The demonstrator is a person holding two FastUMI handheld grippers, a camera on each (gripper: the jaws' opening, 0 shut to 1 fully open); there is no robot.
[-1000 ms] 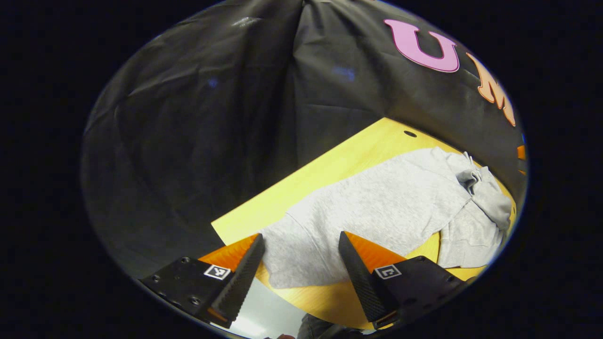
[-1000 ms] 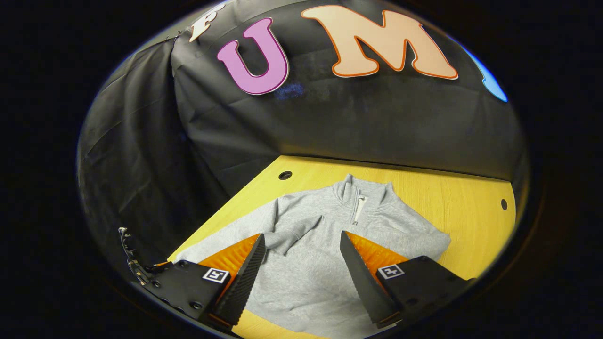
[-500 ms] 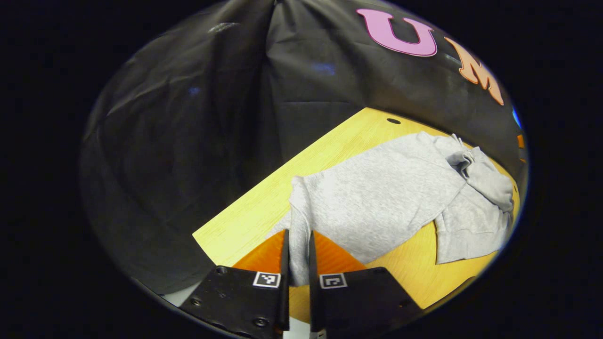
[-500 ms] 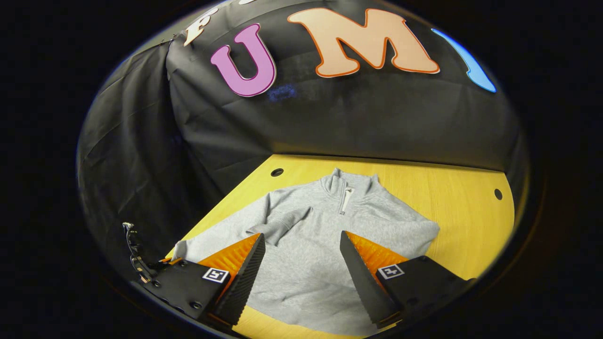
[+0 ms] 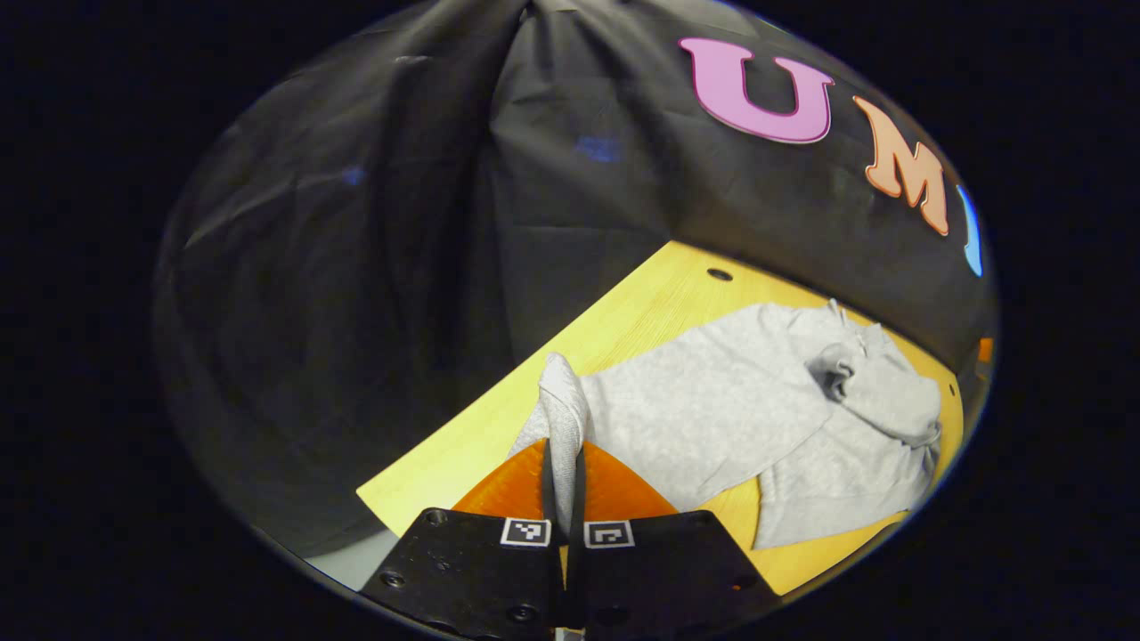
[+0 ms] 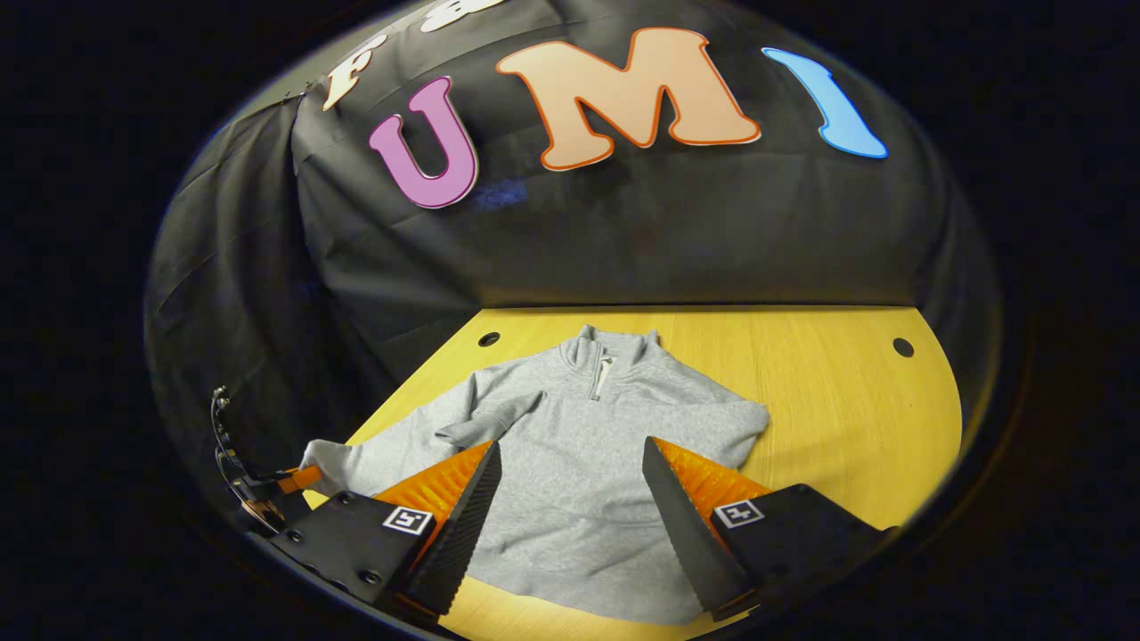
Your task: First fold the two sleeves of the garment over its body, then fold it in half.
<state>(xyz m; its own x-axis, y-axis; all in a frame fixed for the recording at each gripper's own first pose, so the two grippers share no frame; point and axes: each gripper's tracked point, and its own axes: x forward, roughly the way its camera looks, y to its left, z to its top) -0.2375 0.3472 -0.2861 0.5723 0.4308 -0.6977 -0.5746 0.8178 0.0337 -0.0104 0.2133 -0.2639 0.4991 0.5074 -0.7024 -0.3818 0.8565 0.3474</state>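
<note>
A grey zip-neck sweatshirt [image 6: 579, 472] lies flat on the yellow wooden table [image 6: 828, 401], collar [image 6: 606, 349] at the far side. My right gripper [image 6: 570, 443] hovers open above its lower body, nothing between the fingers. In the left gripper view, my left gripper [image 5: 563, 463] is shut on the end of one sleeve [image 5: 563, 401], which stands up from the table in a narrow ridge. The rest of the sweatshirt [image 5: 712, 401] stretches away to the right. In the right gripper view, the left gripper [image 6: 267, 488] shows at the table's left edge with the sleeve end [image 6: 325, 456] in it.
The table has round holes near its far corners [image 6: 903, 347] [image 6: 488, 339]. Black cloth walls close in behind and to the left. A loose cable [image 6: 223, 445] loops off the left gripper. Bare wood lies right of the sweatshirt.
My left gripper went from open over the sleeve end to shut on it, and has raised the cloth. The right gripper stayed open and drifted so the sweatshirt sits further left in its view.
</note>
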